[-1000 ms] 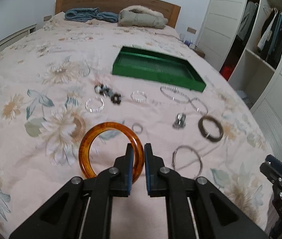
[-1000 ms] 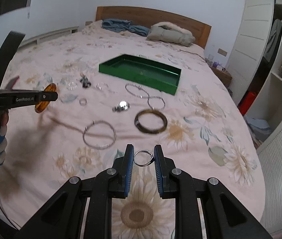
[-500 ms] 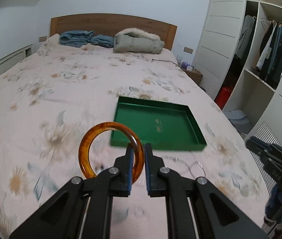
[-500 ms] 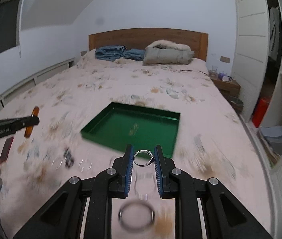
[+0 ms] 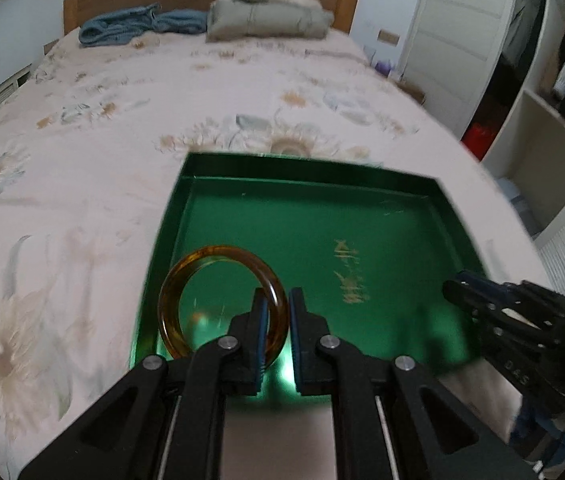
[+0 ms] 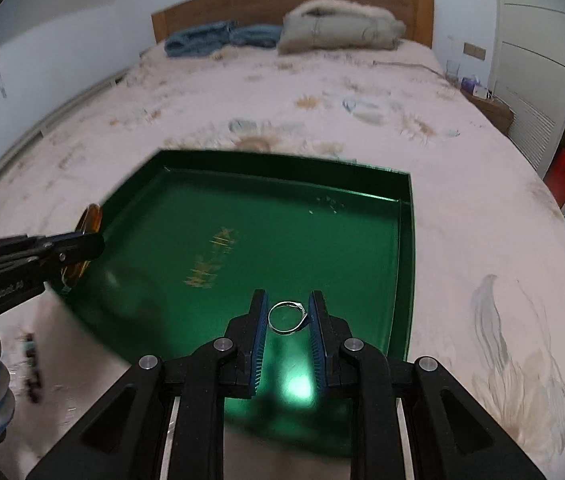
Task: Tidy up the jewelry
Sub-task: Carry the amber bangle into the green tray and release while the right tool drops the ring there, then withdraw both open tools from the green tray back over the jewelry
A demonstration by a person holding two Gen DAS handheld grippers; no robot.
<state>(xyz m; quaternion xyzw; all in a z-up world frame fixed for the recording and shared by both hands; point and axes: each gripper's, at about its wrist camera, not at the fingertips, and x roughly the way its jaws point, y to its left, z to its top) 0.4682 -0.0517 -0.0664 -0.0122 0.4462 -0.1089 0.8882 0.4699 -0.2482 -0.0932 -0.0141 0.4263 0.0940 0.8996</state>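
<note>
An amber bangle [image 5: 186, 280] hangs over the left front corner of the green tray [image 5: 314, 176], with my left gripper [image 5: 278, 300] shut on its right side. From the right wrist view that bangle [image 6: 89, 222] shows edge-on above the tray's left wall, held by the left gripper [image 6: 90, 246]. My right gripper [image 6: 287, 304] is shut on a thin silver ring [image 6: 287, 317], above the near part of the green tray [image 6: 406, 240]. The right gripper [image 5: 454, 286] also reaches in over the tray's right edge in the left wrist view.
The tray lies on a floral bedspread [image 5: 82, 168] and holds gold lettering [image 6: 212, 256]. Blue clothes [image 6: 218, 36] and a grey jacket [image 6: 342, 24] lie by the headboard. A few small jewelry pieces [image 6: 32, 364] show blurred at lower left. A wardrobe [image 5: 542, 80] stands to the right.
Both grippers have swept forward from the spread of jewelry to above the green tray, each keeping its piece. The tray now fills the middle of both views.
</note>
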